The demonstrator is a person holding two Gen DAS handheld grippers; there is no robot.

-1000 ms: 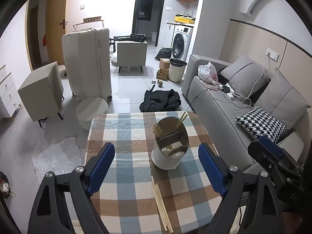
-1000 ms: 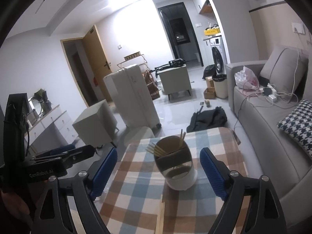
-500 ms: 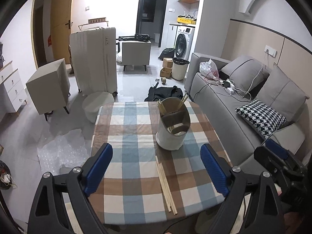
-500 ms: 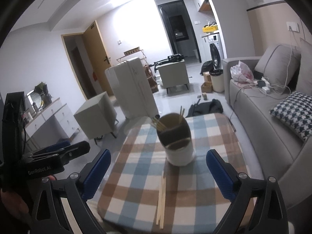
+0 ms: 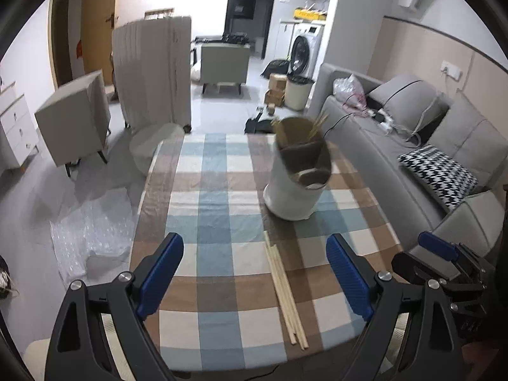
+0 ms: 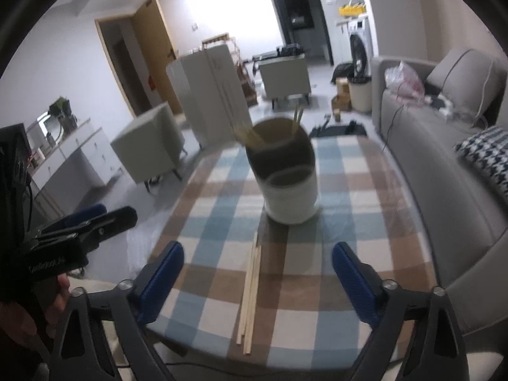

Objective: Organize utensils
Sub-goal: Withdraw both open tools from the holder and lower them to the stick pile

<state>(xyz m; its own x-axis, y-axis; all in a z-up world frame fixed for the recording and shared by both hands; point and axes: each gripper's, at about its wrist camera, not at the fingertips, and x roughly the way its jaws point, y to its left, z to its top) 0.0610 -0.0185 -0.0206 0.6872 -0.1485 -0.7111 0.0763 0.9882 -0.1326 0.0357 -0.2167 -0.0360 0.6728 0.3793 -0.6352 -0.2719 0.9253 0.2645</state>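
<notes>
A white utensil holder (image 5: 297,181) with a brown divided top stands on the checked tablecloth (image 5: 216,203) and holds a few chopsticks upright. It also shows in the right wrist view (image 6: 287,174). Several loose wooden chopsticks (image 5: 285,289) lie on the cloth in front of it, and in the right wrist view (image 6: 250,295). My left gripper (image 5: 254,273) is open and empty above the table's near edge. My right gripper (image 6: 257,276) is open and empty over the loose chopsticks; it shows at the right of the left wrist view (image 5: 444,263).
A grey sofa (image 5: 412,146) with a houndstooth cushion (image 5: 438,171) runs along the table's right side. A white suitcase (image 5: 152,73), a grey cabinet (image 5: 73,117) and bubble wrap (image 5: 92,235) are on the floor to the left.
Both grippers have pulled back and up from the holder, so more of the table and the loose chopsticks now show. Both stay open.
</notes>
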